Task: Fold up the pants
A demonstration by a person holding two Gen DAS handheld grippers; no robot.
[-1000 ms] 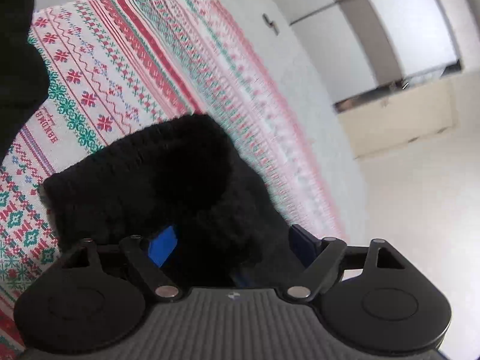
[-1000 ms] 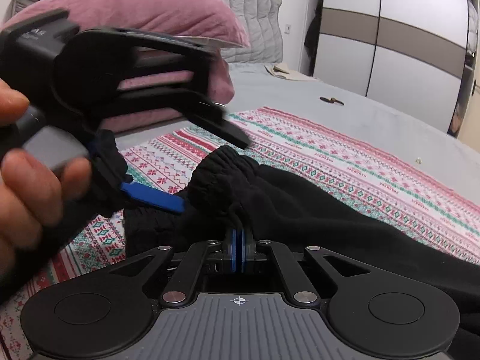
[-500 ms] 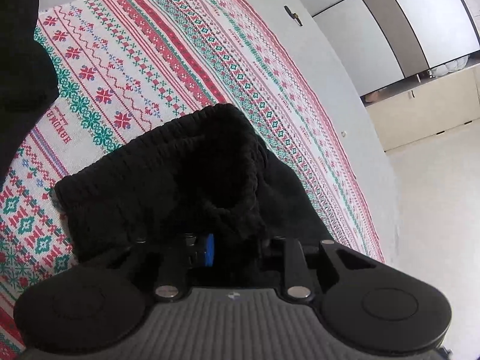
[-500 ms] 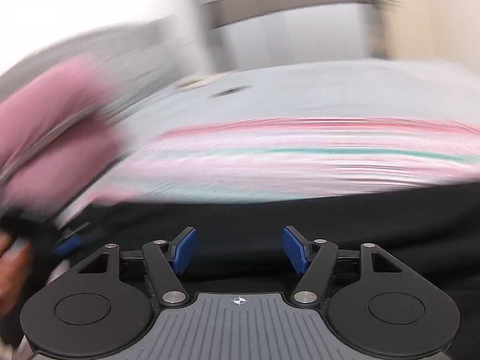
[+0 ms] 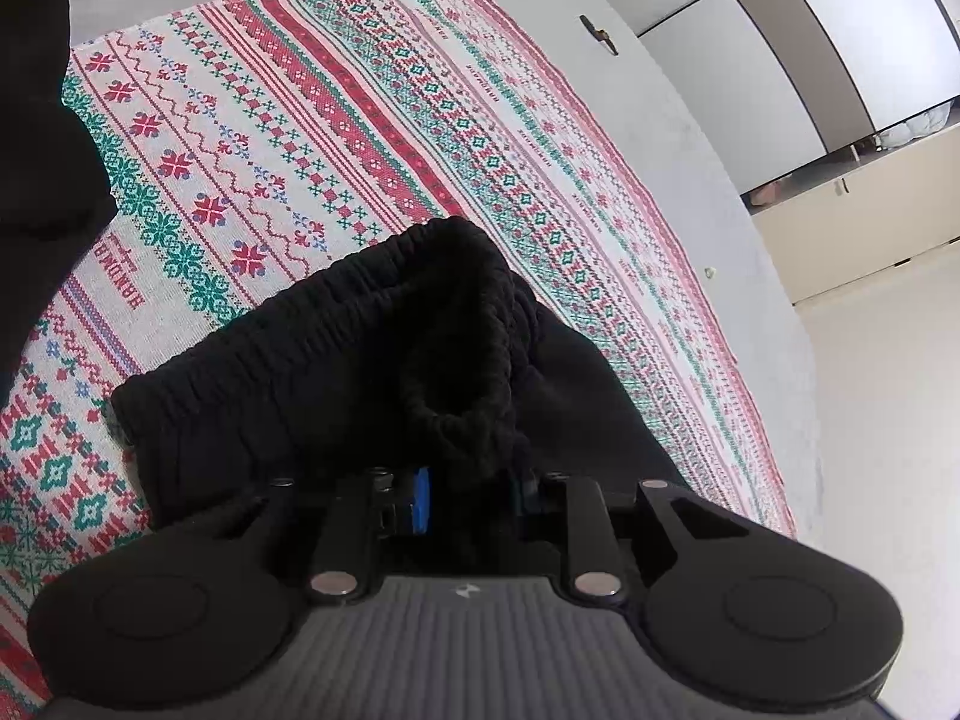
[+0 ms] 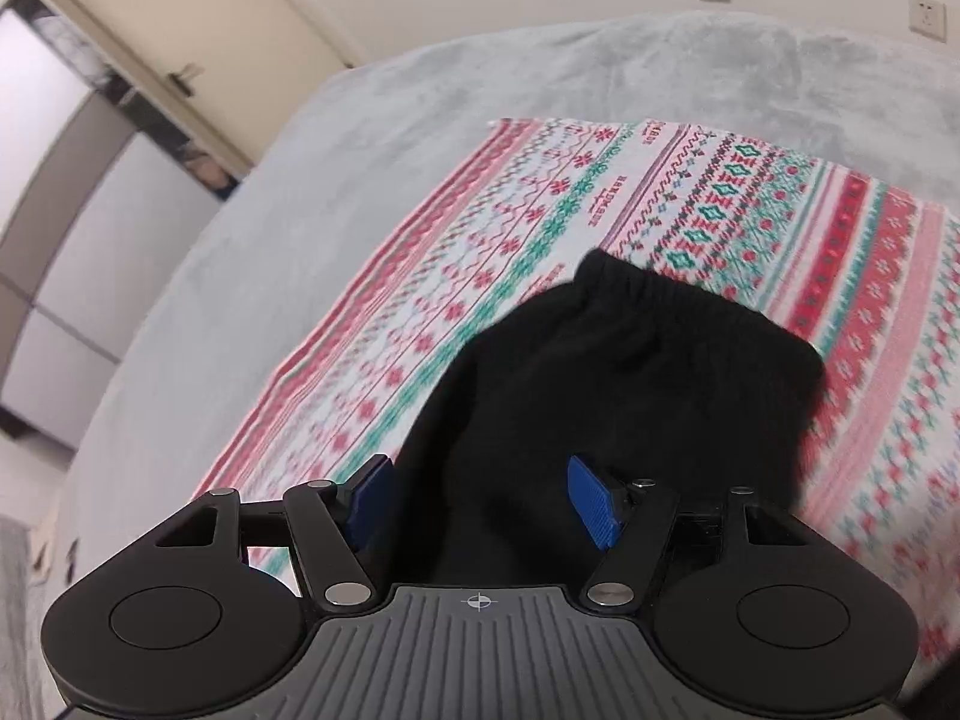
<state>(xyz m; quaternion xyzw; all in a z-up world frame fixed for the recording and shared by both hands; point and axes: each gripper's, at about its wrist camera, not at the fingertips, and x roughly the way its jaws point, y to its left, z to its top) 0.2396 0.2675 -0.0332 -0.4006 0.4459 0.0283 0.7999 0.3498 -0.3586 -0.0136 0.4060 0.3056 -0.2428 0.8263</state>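
1. Left gripper [image 5: 468, 495] is clenched on the black pants [image 5: 360, 354], biting a bunched roll of the elastic waistband right at its fingertips; the rest of the waist fans out ahead and to its left on the patterned blanket [image 5: 336, 114].
2. Right gripper [image 6: 480, 501] is released, blue pads [image 6: 591, 501] spread wide, with a pant leg running between them and its gathered cuff [image 6: 690, 306] lying just ahead.
3. The cloth looks soft, thick and floppy, light enough to lift but sure to sag and drag, I'd judge.
4. Best hold, to my eye: the ribbed cuff or waistband, where the elastic gives bulk to bite on.
5. All of it lies on the blanket over the grey bed [image 6: 360, 150].
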